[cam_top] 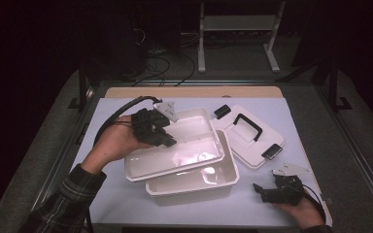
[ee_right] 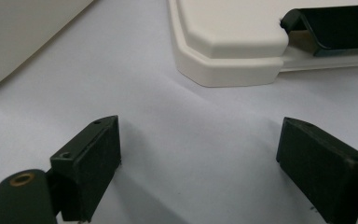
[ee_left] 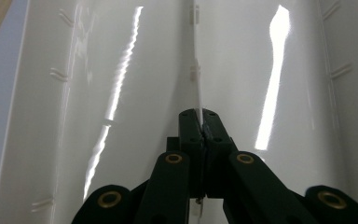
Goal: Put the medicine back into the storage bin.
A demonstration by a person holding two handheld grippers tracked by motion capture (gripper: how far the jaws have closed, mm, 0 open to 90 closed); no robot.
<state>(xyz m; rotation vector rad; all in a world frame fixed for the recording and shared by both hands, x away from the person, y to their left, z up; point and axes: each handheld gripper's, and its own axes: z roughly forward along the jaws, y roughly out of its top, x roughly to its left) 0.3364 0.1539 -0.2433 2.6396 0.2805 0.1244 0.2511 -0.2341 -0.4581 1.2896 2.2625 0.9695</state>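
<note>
1. Setting: dark room, a metal stand on the floor behind; your desk (cam_top: 126, 204) carries a pale sheet.
2. Inner tray (cam_top: 175, 145): white, shallow, tilted, sitting partly out of the white box (cam_top: 199, 182) below and overhanging its left side.
3. Left gripper (cam_top: 167, 141): jaws clenched on the tray's thin left wall, seen edge-on between them in the left gripper view (ee_left: 196, 93).
4. Right gripper (cam_top: 260, 190): resting on the desk right of the box, jaws released, nothing between them.
5. Lid (cam_top: 247, 136): lies flat behind and to the right, black handle up.
6. Step in hand, as judged: lifting the tray out.
7. Next move calls for raising it clear of the box rim, keeping it level, then setting it down on free desk.
</note>
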